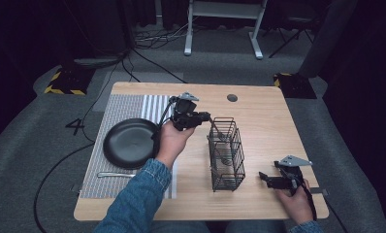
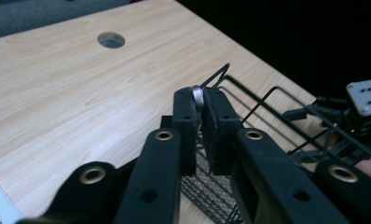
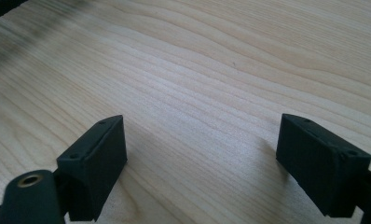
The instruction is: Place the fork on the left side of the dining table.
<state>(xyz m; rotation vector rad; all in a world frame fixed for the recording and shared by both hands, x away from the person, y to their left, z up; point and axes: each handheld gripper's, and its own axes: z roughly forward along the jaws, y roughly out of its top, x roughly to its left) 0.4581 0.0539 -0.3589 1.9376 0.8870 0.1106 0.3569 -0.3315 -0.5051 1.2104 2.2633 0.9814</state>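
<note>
**Cutlery sorting station: left pinch at the wire caddy**

Denim-sleeved left forearm, nearest the high camera, reaches over the placemat toward mid-bench.

- Left gripper: fingers pressed together on the rounded end of a metal utensil handle, which stands up out of the caddy. Gripped at the very tip, probably because that is the part clear of the wires and free to be lifted straight out.
- Wire caddy: black, upright, right of centre on the bench. Utensil handle leans against its upper rim; the lower end is too dim to identify.
- Right gripper: near the front right corner, well apart from the caddy. Fingers spread wide above bare wood, pinching nothing; apparently held in reserve.
- Black plate: on the placemat, left side, unoccupied.
- Piece of cutlery: flat on the placemat just in front of the plate, suggesting a place setting in progress.
</note>
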